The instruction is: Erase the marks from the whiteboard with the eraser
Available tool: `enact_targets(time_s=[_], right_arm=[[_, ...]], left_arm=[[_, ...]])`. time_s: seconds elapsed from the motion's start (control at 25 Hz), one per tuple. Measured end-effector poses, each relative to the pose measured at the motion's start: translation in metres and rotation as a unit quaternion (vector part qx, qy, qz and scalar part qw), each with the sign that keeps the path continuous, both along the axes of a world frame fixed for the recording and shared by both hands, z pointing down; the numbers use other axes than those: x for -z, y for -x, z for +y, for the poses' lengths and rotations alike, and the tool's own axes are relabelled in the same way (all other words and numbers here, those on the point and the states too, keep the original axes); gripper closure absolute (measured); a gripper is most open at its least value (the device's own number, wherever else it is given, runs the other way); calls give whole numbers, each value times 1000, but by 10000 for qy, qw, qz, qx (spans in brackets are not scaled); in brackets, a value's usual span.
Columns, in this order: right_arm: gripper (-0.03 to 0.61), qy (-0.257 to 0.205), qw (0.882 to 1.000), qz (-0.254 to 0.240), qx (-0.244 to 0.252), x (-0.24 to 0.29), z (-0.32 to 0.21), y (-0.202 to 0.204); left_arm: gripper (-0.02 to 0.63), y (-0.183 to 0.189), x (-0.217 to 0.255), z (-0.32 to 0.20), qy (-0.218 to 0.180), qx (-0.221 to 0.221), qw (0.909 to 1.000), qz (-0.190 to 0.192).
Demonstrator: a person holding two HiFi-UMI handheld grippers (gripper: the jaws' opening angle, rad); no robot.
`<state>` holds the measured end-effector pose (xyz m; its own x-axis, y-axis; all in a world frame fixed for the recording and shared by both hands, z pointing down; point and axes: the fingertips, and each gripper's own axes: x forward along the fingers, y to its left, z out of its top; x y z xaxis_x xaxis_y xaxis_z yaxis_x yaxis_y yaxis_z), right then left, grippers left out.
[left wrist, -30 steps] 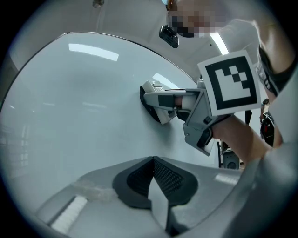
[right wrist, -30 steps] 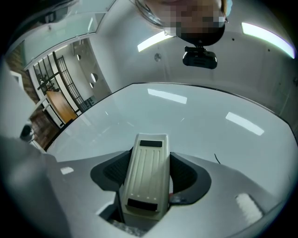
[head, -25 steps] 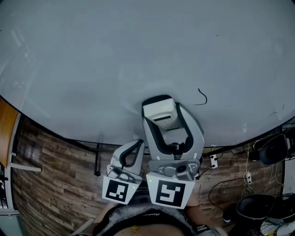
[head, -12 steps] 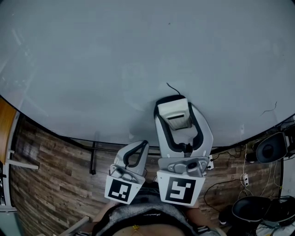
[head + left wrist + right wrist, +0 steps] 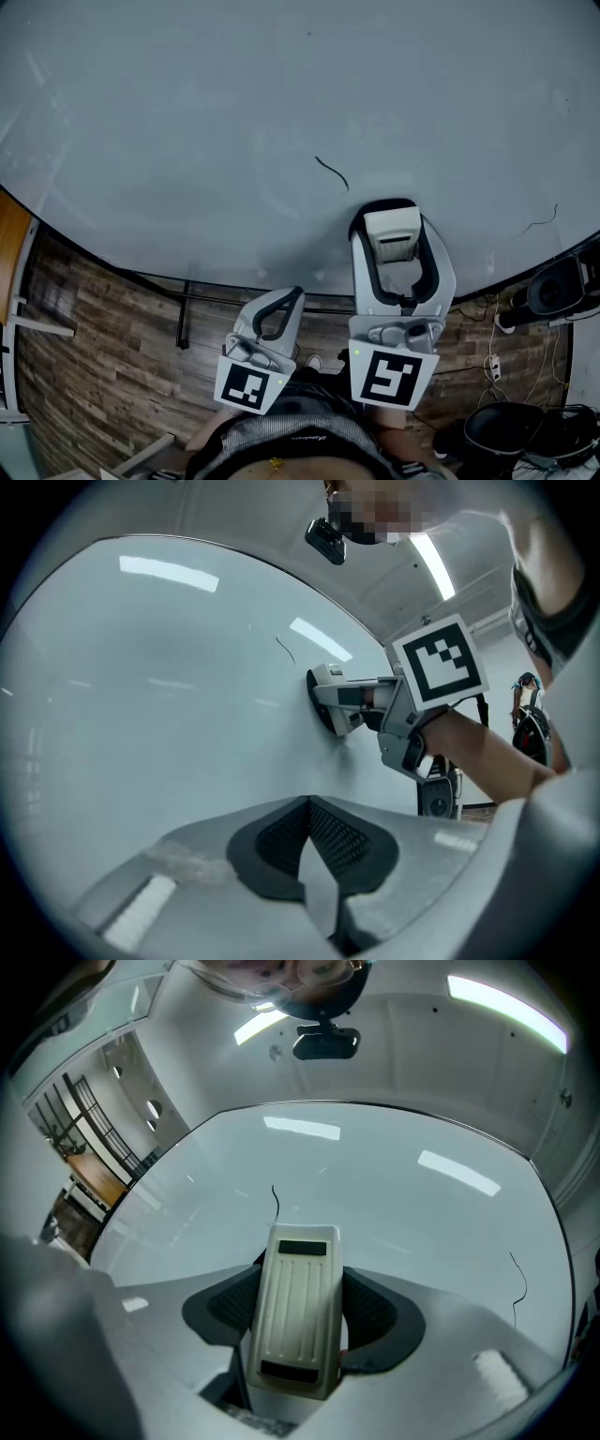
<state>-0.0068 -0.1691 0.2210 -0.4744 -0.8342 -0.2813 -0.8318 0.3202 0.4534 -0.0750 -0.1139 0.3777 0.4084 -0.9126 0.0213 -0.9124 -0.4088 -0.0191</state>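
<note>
1. R tool [image 5: 391, 223] has slid right along the whiteboard [image 5: 187, 103]. A sec ago the short curly mark [image 5: 331, 173] sat to the tool's right, and half a sec ago it was just above the tip. Now it's up and left of the tip, clear of it.
2. What that means: the pass looks to have gone under the curly mark, not over it. The line's still whole, so nothing's wiped there yet. My guess is the next stroke has to go back up-left.
3. R tool's jaws are clamped on the long sides of the eraser [image 5: 296, 1321], ribbed cream back facing the tool's cam. The L tool view shows the eraser's front end right up against the whiteboard.
4. L tool [image 5: 307, 841] has its jaws closed together w/ nothing between them. It's held low, left of and behind the R tool, off the whiteboard.
5. 2nd mark [image 5: 537, 223], a thin line, is well right of the R tool near the whiteboard's edge and also untouched. The rest of the whiteboard looks clean, just lamp glare.
6. Room: plank floor [image 5: 103, 356] under the whiteboard, w/ a black stand bar [image 5: 192, 314] left of the L tool. Cables and a socket strip [image 5: 494, 364] sit right of the R tool.
</note>
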Motion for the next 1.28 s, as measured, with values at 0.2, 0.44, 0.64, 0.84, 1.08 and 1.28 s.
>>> enact_targets(time_s=[0.2, 0.44, 0.64, 0.84, 1.08, 1.28], right_arm=[[310, 91, 9999, -83, -42, -1, 7, 8], [310, 147, 9998, -98, 67, 11, 1, 25], [310, 266, 9996, 76, 58, 15, 2, 34], [310, 202, 9997, 139, 44, 15, 8, 73], [308, 155, 9997, 138, 90, 13, 7, 102], [308, 89, 9985, 391, 364, 3, 25, 169]], left_arm=[[611, 7, -6, 11, 66, -4, 10000, 6], [611, 16, -6, 7, 91, 59, 9999, 74], [611, 18, -5, 6, 143, 161, 9997, 133], [611, 58, -9, 12, 189, 286, 9993, 155], [611, 79, -7, 11, 175, 322, 9993, 98], [611, 124, -9, 26, 125, 354, 9993, 60]])
